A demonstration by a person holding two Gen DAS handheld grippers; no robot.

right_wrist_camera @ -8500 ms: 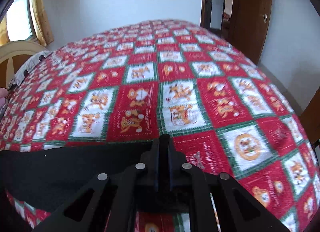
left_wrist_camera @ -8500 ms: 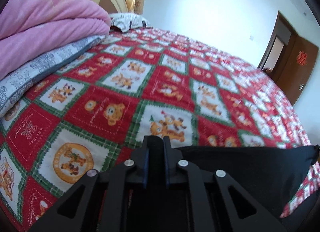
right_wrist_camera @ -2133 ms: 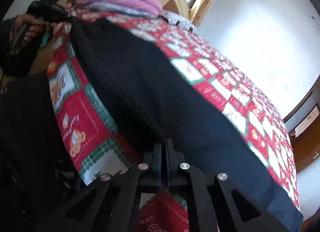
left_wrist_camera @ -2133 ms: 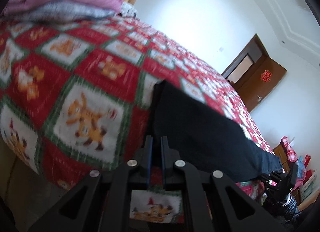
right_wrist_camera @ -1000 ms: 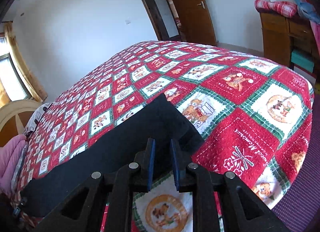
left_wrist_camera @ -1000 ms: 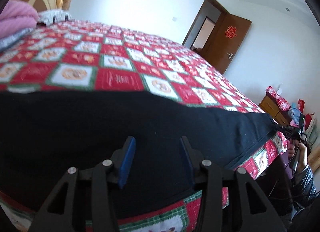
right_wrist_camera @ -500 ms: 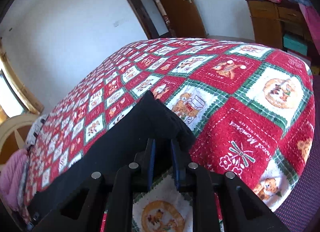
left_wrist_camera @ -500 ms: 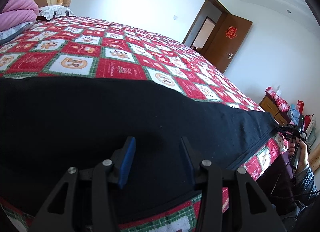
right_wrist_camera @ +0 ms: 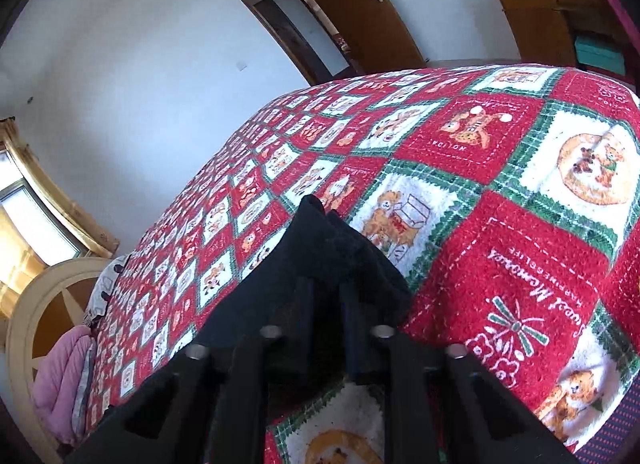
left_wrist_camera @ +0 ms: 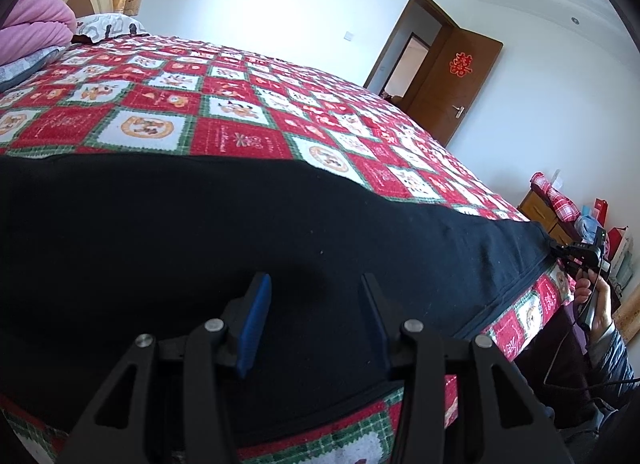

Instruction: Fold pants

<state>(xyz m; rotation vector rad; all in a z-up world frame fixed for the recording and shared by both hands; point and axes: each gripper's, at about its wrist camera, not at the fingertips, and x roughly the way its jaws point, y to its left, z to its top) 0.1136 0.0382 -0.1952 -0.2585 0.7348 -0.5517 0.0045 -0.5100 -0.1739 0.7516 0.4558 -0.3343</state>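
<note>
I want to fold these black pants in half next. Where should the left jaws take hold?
Probably the near edge of the pants, at the wide end below the left gripper, coming from the bedside: they lie flat on the bedspread, so only an edge can be pinched.

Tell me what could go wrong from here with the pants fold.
The right tongs pinch only a small bunch at the end of the black pants, so the cloth may slip out when lifted. The left tongs stand open over the middle with nothing clamped, so that part could drag. The pants' near edge lies close to the side of the quilt and could slide off.
</note>
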